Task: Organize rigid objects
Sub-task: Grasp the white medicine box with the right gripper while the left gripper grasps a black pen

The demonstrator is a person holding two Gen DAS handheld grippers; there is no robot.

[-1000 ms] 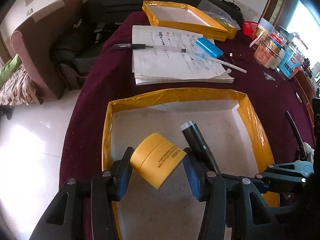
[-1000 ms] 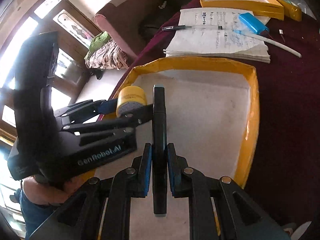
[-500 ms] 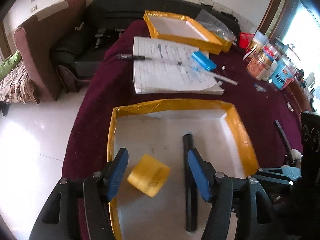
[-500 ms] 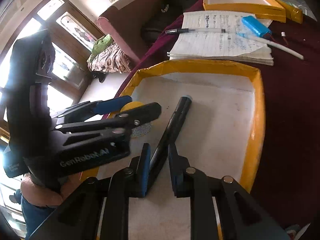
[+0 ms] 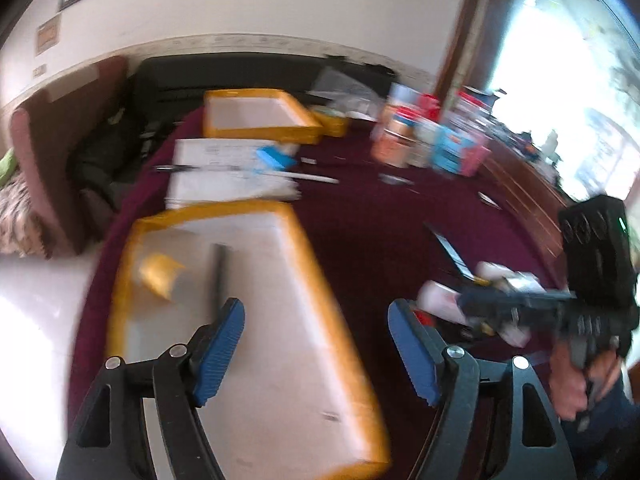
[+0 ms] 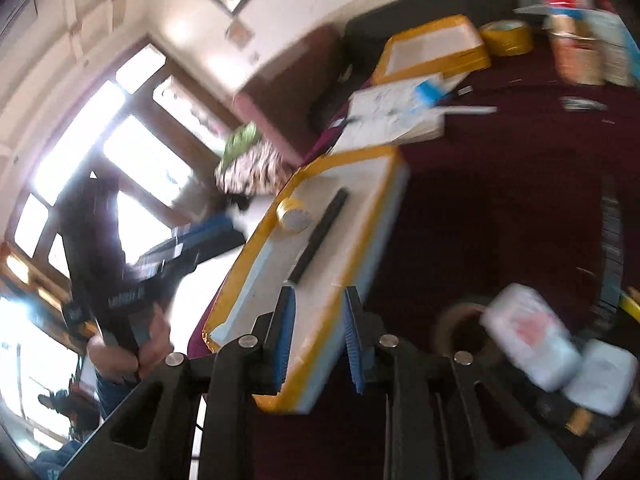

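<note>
A yellow round jar [image 5: 160, 276] and a black marker pen [image 5: 218, 276] lie in the near yellow-rimmed white tray [image 5: 320, 280]. My left gripper [image 5: 316, 344] is open and empty, raised above the tray's right side. In the right wrist view the jar [image 6: 294, 214] and the pen [image 6: 318, 236] lie in the same tray [image 6: 384, 200]. My right gripper [image 6: 320, 332] is open and empty, above the tray's near end. White packets [image 6: 528, 336] lie at the right; they also show in the left wrist view [image 5: 444, 300]. Both views are blurred.
A notebook [image 5: 228, 178] with a pen and a blue box [image 5: 274, 158] lies behind the tray. A second yellow tray [image 5: 260, 118] and a tape roll [image 6: 506, 36] are further back. Jars and cartons [image 5: 428, 136] stand at the back right. Dark red cloth covers the table.
Both grippers have pulled back and up from the tray. The left one has swung right and opened wider. The right one has opened and let go of the pen, which lies in the tray.
</note>
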